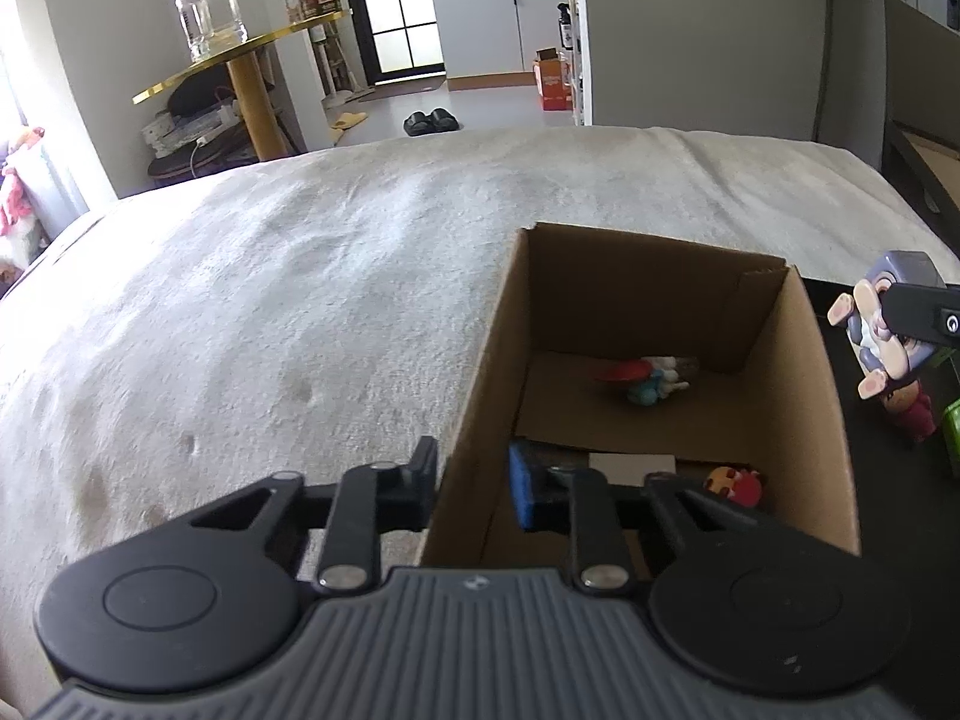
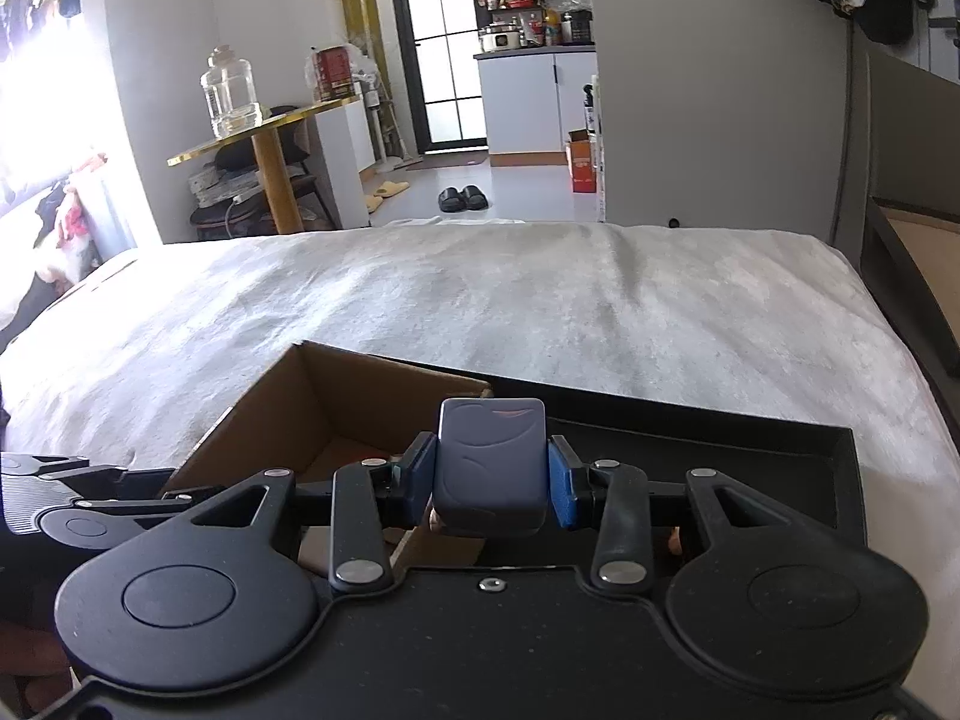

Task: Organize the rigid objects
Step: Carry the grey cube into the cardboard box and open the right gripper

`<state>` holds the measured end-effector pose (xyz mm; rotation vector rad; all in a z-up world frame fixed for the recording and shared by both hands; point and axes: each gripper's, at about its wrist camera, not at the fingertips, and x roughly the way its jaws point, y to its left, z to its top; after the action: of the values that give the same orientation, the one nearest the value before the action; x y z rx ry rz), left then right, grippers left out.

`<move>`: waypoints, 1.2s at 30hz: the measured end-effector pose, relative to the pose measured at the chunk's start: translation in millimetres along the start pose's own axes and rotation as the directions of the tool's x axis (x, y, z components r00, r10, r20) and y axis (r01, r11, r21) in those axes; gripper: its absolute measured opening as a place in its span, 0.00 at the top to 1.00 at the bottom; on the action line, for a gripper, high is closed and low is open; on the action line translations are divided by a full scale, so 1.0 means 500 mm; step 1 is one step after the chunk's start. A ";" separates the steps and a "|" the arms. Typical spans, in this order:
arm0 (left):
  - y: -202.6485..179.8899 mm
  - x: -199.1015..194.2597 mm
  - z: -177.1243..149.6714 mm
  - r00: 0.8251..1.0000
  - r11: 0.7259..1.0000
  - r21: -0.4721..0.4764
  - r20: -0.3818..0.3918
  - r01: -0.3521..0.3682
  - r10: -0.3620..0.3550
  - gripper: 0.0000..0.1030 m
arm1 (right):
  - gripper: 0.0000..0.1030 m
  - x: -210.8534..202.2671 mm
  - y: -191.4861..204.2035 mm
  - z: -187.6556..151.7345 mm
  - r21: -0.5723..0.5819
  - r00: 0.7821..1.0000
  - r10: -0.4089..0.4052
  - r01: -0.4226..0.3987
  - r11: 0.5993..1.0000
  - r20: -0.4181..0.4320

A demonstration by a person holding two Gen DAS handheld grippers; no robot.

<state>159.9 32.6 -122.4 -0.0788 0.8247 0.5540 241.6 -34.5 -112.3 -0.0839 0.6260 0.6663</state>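
We hold the left gripper (image 1: 474,495) with its fingers straddling the near left wall of the cardboard box (image 1: 480,372), one finger outside over the bed (image 1: 270,312) and the blue-padded one inside; the jaws pinch that wall. The box stands open on the pale blanket, beside a black tray (image 2: 690,438). On its floor lie a small red-and-teal figurine (image 1: 648,381) toward the far side and a red-and-yellow figurine (image 1: 735,483) near the right wall.

Our right gripper (image 2: 491,474) is clamped on a grey rabbit figurine (image 2: 491,468), its blue pads pressing the toy's sides. From the left wrist view the rabbit (image 1: 888,324) hangs tilted in the air just to the right of the box, above the tray, where a red figurine (image 1: 912,414) stands next to a green object (image 1: 951,432) at the frame's edge.
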 end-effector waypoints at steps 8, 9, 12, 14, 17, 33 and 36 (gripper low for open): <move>0.024 0.005 -0.004 1.000 0.999 -0.018 0.002 0.030 -0.030 0.87 | 0.63 0.013 0.047 0.014 -0.053 0.999 0.046 -0.046 0.998 0.005; 0.025 0.006 -0.004 0.999 0.999 -0.019 0.002 0.034 -0.034 0.87 | 0.63 0.016 0.054 0.015 -0.060 0.999 0.050 -0.050 0.997 0.003; 0.031 0.008 -0.003 0.999 0.999 -0.027 0.002 0.048 -0.048 0.88 | 0.63 0.027 0.075 0.019 -0.085 0.998 0.064 -0.064 0.994 -0.005; 0.033 0.009 -0.003 0.998 0.998 -0.031 0.002 0.056 -0.056 0.88 | 0.63 0.038 0.090 0.020 -0.101 0.997 0.076 -0.078 0.992 -0.020; 0.039 0.011 -0.004 0.997 0.997 -0.038 0.001 0.071 -0.071 0.88 | 0.63 0.055 0.111 0.014 -0.130 0.996 0.070 -0.077 0.988 -0.053; 0.045 0.017 -0.008 0.996 0.994 -0.057 -0.010 0.093 -0.094 0.87 | 0.63 0.115 0.171 -0.027 -0.306 0.986 -0.104 0.058 0.950 -0.133; 0.042 0.018 -0.005 0.996 0.995 -0.053 -0.018 0.089 -0.090 0.87 | 0.60 0.104 0.172 -0.025 -0.310 0.988 -0.110 0.073 0.948 -0.104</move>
<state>152.8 53.8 -127.7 -0.1691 0.8230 0.4910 215.3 58.7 -141.6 -0.4425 0.6268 0.6670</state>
